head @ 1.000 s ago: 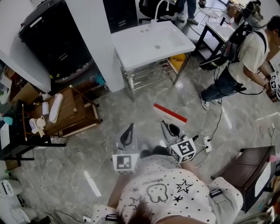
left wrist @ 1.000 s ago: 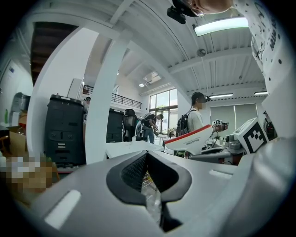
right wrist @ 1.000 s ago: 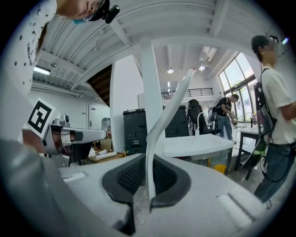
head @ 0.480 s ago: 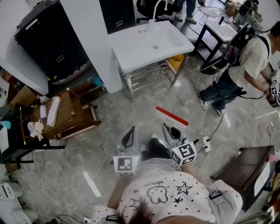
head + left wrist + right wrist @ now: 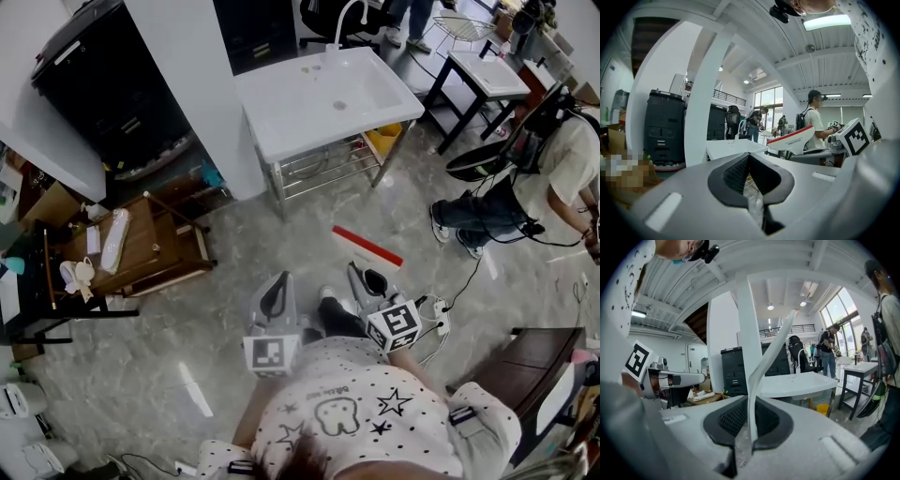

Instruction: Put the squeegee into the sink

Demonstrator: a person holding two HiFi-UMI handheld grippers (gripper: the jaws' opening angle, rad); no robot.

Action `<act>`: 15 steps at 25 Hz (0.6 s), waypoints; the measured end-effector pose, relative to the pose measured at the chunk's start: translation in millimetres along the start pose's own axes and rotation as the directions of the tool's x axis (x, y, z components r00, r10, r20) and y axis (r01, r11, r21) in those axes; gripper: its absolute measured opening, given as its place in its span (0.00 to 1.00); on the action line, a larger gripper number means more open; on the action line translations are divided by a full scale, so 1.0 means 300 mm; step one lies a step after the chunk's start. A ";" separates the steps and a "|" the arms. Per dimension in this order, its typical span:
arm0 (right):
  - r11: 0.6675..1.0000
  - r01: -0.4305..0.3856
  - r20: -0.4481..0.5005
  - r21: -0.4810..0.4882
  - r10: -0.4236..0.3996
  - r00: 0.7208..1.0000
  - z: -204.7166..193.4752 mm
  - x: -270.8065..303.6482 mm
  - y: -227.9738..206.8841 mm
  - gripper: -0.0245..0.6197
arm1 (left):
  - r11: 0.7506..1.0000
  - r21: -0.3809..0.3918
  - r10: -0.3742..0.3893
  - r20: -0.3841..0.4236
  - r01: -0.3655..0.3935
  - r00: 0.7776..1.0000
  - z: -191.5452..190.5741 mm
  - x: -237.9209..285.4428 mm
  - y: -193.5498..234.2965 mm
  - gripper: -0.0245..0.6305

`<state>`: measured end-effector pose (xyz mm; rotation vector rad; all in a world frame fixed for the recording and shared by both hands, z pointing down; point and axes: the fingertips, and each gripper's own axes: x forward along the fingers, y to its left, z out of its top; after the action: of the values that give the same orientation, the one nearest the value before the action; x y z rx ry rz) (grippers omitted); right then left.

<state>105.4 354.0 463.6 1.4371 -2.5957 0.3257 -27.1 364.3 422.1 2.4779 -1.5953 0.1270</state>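
now right tongs (image 5: 361, 276) clamped on squeegee (image 5: 367, 247); left tongs (image 5: 275, 287) together, empty; sink (image 5: 281, 112) well ahead.

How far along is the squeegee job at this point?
Done: the right gripper is shut on the squeegee and holds it in the air. In hand: carrying it, with open floor between it and the sink. Left: reach the sink and put the squeegee in. The left gripper is shut and empty.
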 end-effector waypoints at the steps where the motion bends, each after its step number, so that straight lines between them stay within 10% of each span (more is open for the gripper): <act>1: 1.000 -0.004 -0.002 -0.001 0.004 1.000 0.003 0.011 -0.013 0.07 | 1.000 0.000 0.005 0.000 -0.005 1.000 0.001 0.015 0.002 0.03; 15: 0.979 0.018 0.077 -0.203 -0.002 0.997 0.090 0.190 -0.221 0.07 | 0.993 0.049 0.104 0.100 -0.110 0.989 0.070 0.265 0.040 0.03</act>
<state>130.7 266.4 458.9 1.4166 -2.5908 0.0026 -5.6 284.2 417.0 2.4741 -1.7885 0.0665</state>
